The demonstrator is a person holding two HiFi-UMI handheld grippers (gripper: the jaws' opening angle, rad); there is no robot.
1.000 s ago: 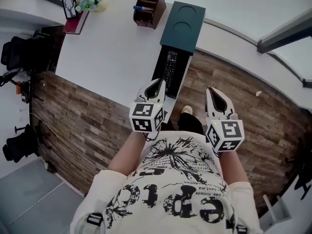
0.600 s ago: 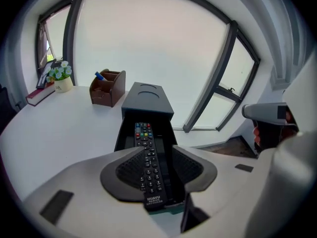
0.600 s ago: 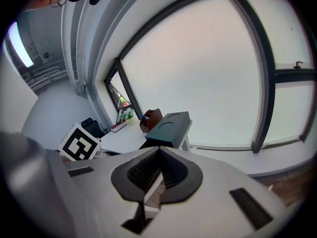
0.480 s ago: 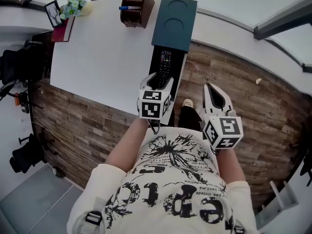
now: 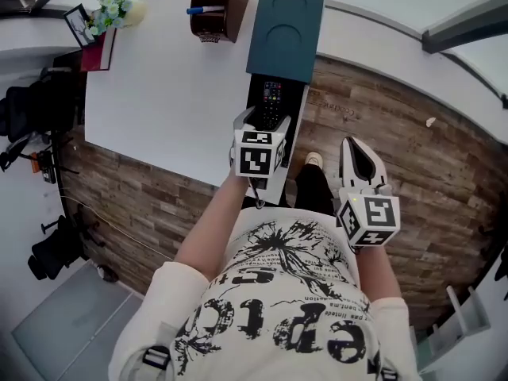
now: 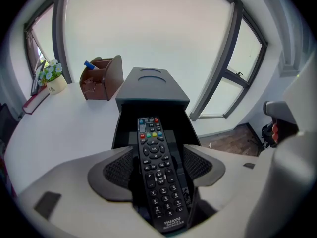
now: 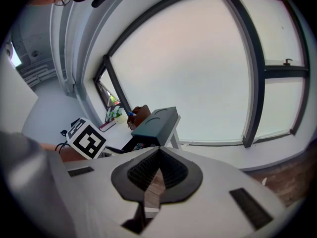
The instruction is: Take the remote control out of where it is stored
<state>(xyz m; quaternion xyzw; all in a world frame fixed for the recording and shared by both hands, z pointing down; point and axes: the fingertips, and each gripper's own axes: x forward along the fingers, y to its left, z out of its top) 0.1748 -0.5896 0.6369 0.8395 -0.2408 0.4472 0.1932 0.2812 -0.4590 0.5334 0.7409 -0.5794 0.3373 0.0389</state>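
Observation:
A black remote control (image 5: pixel 271 101) lies lengthwise in the pulled-out black drawer (image 5: pixel 255 100) of a dark teal box (image 5: pixel 286 34) on the white table. My left gripper (image 5: pixel 263 122) is over the drawer. Its jaws are opening, one on each side of the remote (image 6: pixel 157 170), and a narrow gap shows between each ribbed pad (image 6: pixel 118 170) and the remote. My right gripper (image 5: pixel 356 148) hangs to the right over the wood floor, shut and empty, jaws together (image 7: pixel 158 153).
A brown pen holder (image 5: pixel 213 10), a flower pot (image 5: pixel 111 8), a photo frame (image 5: pixel 79 24) and a red book (image 5: pixel 97 50) stand at the far side of the white table (image 5: pixel 167 94). Black chairs (image 5: pixel 32 105) are left of it. My shoe (image 5: pixel 312 159) is below the drawer.
The left gripper moved forward over the drawer, and its jaws went from shut to spread on either side of the remote. The right gripper stayed almost still.

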